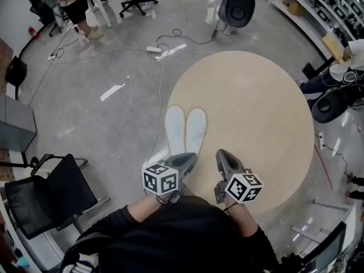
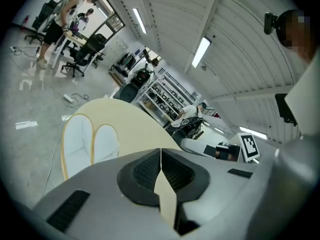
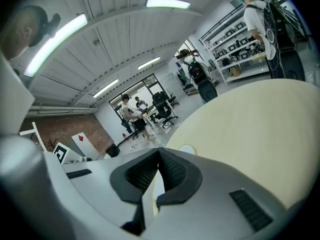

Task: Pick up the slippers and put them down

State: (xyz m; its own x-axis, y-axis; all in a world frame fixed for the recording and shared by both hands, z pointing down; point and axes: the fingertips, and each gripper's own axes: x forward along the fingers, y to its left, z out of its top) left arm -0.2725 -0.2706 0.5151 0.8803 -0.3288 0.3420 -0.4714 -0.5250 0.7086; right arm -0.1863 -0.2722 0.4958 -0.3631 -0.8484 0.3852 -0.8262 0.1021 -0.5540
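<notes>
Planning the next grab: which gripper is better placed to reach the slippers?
Left, slightly. The left gripper sits nearer the white slippers, and its view shows both; the right gripper is off to their side. Both are shut, empty.

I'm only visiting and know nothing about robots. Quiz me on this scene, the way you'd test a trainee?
1. True or false: the two slippers lie side by side at the edge of the round mat.
2. The left gripper is: A) open around a slipper; B) shut, holding nothing; C) shut on a slipper.
3. Fill in: the right gripper is shut and holds ____.

Key: 1 true; 2 B; 3 nothing.
</notes>
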